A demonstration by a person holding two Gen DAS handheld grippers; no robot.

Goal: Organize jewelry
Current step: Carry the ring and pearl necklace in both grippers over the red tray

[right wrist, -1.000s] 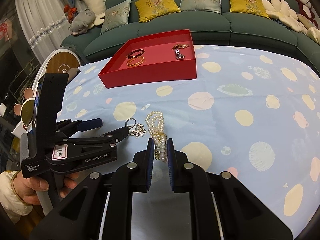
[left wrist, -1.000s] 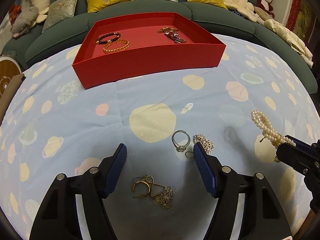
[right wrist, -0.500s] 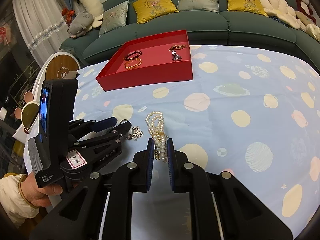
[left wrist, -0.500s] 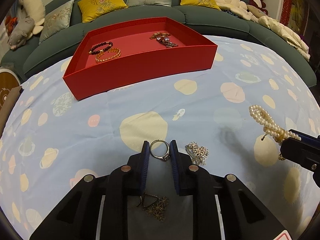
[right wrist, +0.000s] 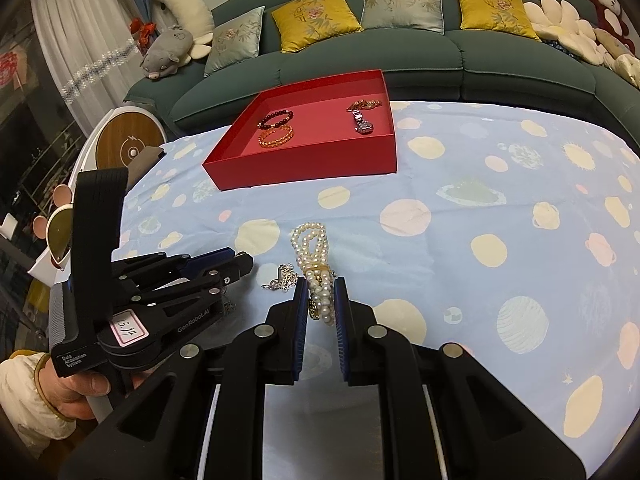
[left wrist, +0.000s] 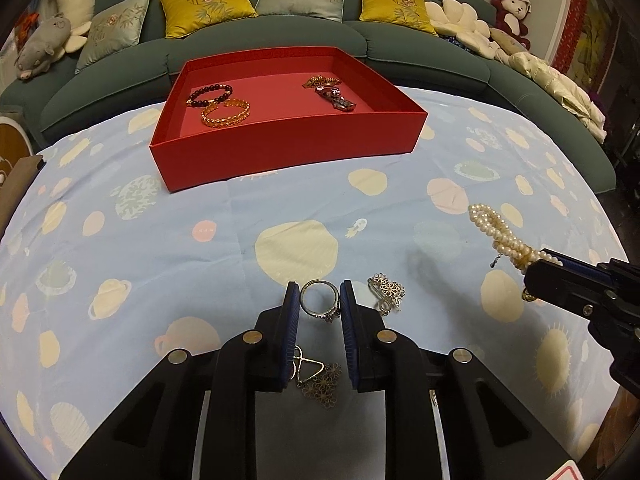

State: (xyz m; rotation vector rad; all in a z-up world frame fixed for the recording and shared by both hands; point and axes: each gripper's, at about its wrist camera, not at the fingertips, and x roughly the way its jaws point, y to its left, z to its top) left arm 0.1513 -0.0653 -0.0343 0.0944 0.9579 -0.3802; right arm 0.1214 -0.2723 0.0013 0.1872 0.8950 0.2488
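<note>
My left gripper (left wrist: 319,300) is shut on a silver ring (left wrist: 319,301) and holds it above the blue dotted cloth. My right gripper (right wrist: 321,300) is shut on a pearl bracelet (right wrist: 314,252), also seen at the right of the left wrist view (left wrist: 498,234). A flower-shaped silver piece (left wrist: 387,293) lies on the cloth right of the ring. A gold and filigree piece (left wrist: 316,380) lies under my left gripper. The red tray (left wrist: 280,148) at the far side holds a dark bead bracelet (left wrist: 209,94), a gold bracelet (left wrist: 225,114) and a small pile of charms (left wrist: 330,90).
A green sofa (left wrist: 120,80) with cushions and soft toys curves behind the table. The left gripper body (right wrist: 160,292) and the hand holding it are at the left of the right wrist view. A round wooden stand (right wrist: 128,148) is off the table's left edge.
My left gripper closed from wide open onto the ring and lifted it a little. My right gripper kept hold of the pearl bracelet and barely moved.
</note>
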